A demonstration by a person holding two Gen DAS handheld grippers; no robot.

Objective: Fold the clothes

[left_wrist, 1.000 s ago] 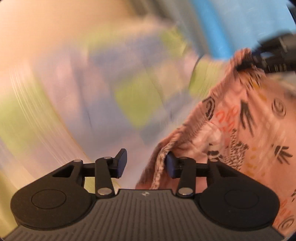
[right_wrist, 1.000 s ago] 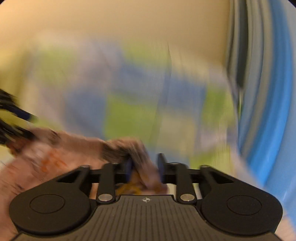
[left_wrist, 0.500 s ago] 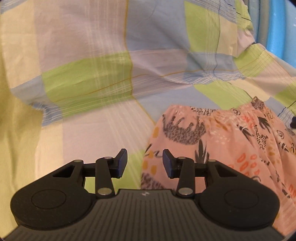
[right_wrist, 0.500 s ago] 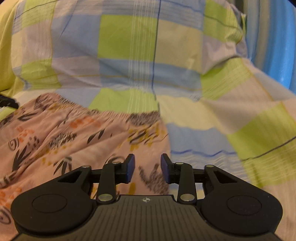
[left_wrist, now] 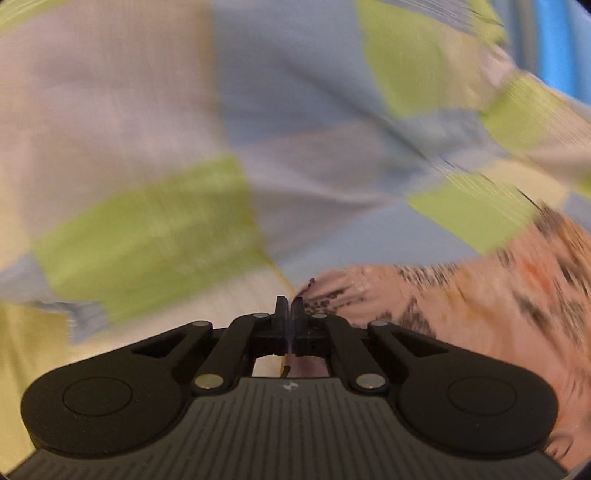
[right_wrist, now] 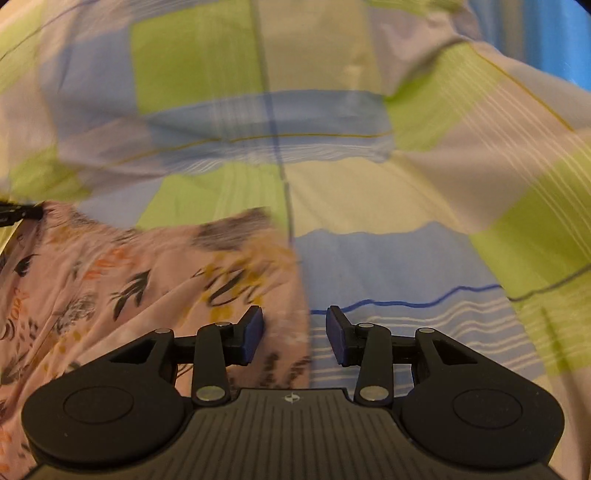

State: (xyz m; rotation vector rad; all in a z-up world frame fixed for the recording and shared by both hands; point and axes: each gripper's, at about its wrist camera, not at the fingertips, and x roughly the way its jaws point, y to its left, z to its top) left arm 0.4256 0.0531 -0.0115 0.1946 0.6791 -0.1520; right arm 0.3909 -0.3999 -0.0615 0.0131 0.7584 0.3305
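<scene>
On a bed covered by a checked sheet (right_wrist: 332, 192) of green, blue, lilac and cream squares lies a pink garment (right_wrist: 122, 291) printed with dark animal and leaf motifs and orange marks. Right wrist view: the garment occupies the lower left of the field, its gathered edge running across the sheet, its right-hand border passing just below and between the blue-padded fingers; the right tongs (right_wrist: 294, 334) stand spread, nothing between the pads, the left pad over pink cloth and the right pad over bare sheet. At the far left edge of this view, a dark tip of the left tongs (left_wrist: 289, 312) meets the garment's upper corner. Left wrist view, strongly motion-blurred: the left tongs are pressed together, and the garment's corner (left_wrist: 332, 291) lies directly at their tips; blur prevents telling whether cloth is actually caught between them. The rest of the garment spreads away to the lower right of that view. A bright blue surface (right_wrist: 554, 33) shows beyond the sheet at upper right.
</scene>
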